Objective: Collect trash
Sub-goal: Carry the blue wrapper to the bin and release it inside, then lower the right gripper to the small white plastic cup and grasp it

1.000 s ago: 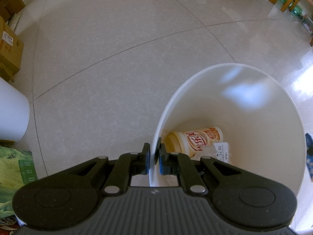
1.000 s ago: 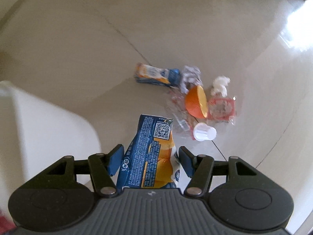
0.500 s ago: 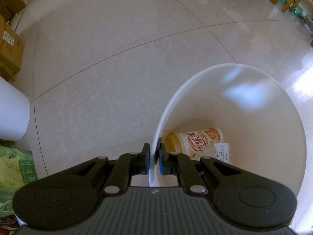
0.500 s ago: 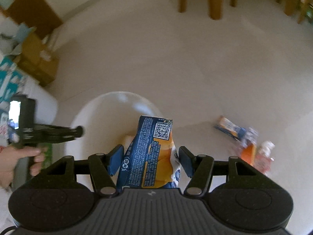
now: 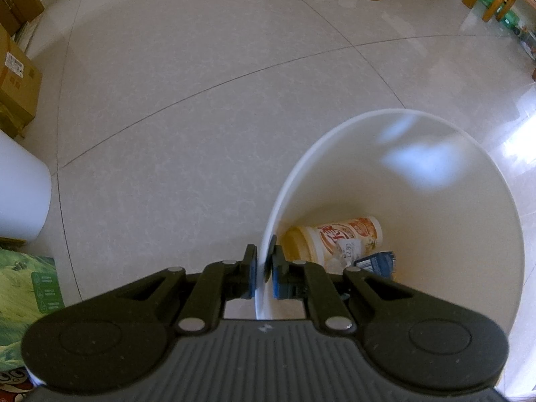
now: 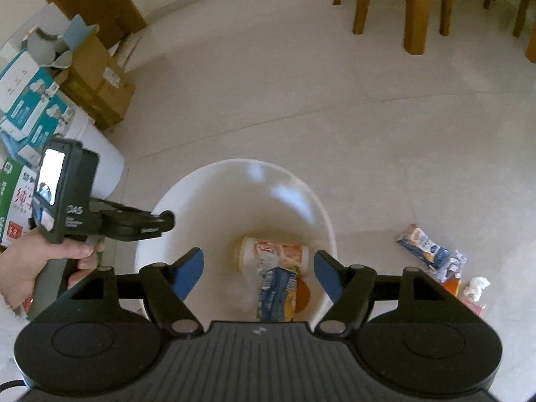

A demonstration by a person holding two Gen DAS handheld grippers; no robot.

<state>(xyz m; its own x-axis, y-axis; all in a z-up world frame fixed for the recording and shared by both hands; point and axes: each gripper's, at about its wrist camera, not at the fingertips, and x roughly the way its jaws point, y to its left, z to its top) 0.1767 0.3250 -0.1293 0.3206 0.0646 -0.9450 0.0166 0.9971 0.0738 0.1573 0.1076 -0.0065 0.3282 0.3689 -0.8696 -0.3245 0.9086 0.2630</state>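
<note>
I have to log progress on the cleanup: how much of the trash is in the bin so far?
Done: a cup and a blue-orange packet lie inside the white bin. In hand: the left gripper is clamped on the bin's rim; the right gripper is open above the bin, holding nothing. Left: a blue wrapper, crumpled tissue and other scraps are on the floor beside the bin.

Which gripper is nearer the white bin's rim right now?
Left. The left gripper is clamped on the white bin rim; the right gripper hovers open above the bin's opening.
</note>
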